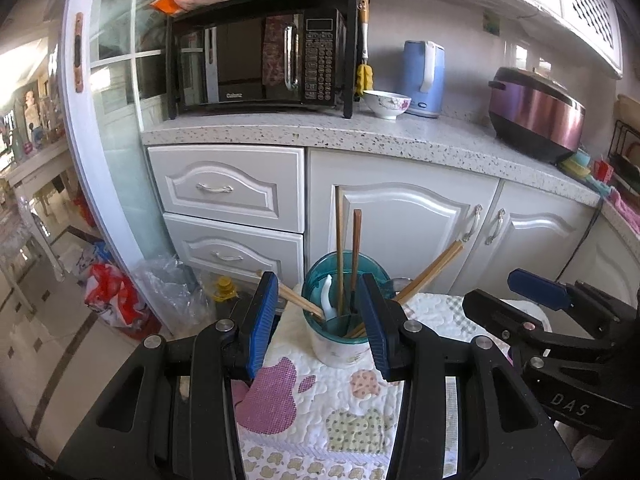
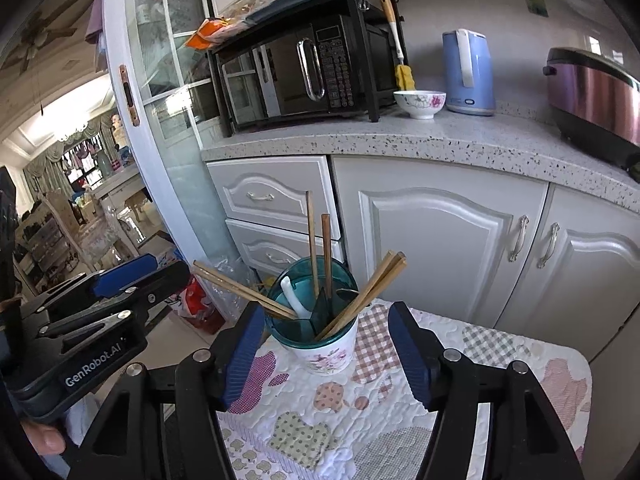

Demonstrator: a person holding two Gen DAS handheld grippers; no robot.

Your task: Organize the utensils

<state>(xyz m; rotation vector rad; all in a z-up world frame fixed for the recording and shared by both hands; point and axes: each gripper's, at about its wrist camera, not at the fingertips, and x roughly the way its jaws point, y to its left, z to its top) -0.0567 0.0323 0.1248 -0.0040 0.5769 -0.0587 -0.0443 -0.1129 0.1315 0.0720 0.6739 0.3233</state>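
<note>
The holder (image 2: 316, 328), a teal-rimmed cup with a flowered white base, stood near the far edge of the quilted cloth (image 2: 380, 408). It was seen between the fingers of both grippers, but beyond the tips, not touched. Inside were chopsticks (image 2: 362, 300) splayed several ways: two upright, a pair leaning right, a pair (image 2: 244, 288) leaning left over the rim. A white spoon (image 2: 294, 298) and a dark divider were also seen inside. A metal spoon seemed to be behind the right pair; not certain.

The left gripper (image 1: 318, 312) was held with its fingers moderately apart and nothing between the pads. The right gripper (image 2: 326, 344) was also spread, empty, a bit wider than the cup.

Nothing loose was seen on the cloth, so the step was judged to be tidying what was already in the cup, or a pull-back after a drop-off; it could not be told which.

If tidying was meant, the cup was best steadied low on the white base by one gripper. The left-leaning pair was best taken near its upper end by the other and stood upright. A slow lift was advised, since the tall sticks could lever the light cup over the near table edge.
</note>
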